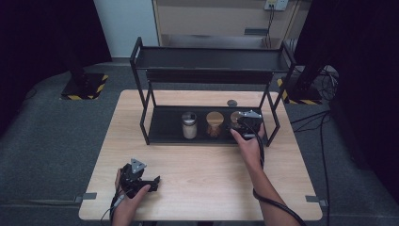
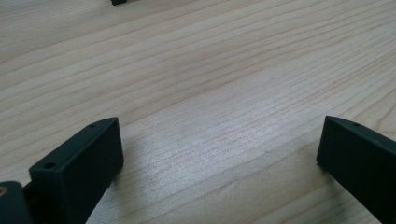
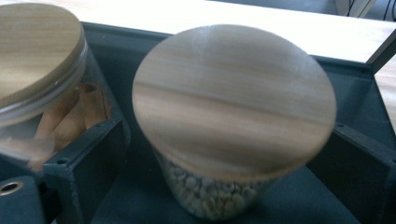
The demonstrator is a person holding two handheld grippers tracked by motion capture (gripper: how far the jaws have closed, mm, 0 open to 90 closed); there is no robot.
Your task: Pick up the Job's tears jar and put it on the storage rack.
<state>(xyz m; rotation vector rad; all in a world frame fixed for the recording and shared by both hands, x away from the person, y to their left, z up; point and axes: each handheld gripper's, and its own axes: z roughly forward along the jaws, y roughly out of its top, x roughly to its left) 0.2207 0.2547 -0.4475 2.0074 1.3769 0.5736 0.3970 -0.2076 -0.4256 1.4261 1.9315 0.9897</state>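
A black two-tier rack [image 1: 155,134] stands at the back of the wooden table [image 1: 197,179]. Its lower shelf carries three jars: a metal-lidded jar [image 1: 189,125] with pale contents, a wooden-lidded jar [image 1: 214,123] [image 3: 37,51] with brown sticks, and a wooden-lidded jar of pale beans [image 1: 234,117] [image 3: 233,93]. My right gripper [image 1: 244,123] [image 3: 224,142] reaches into the shelf. Its jaws stand open on either side of the bean jar, clear of the glass. My left gripper [image 1: 153,181] [image 2: 219,135] rests open on the table at the front left, nothing between its jaws.
A small dark round disc [image 1: 232,102] lies on the table behind the rack. The rack's upper shelf [image 1: 211,59] overhangs the jars, and its right posts [image 1: 273,120] stand close beside my right hand. Bare wood stretches between the two hands.
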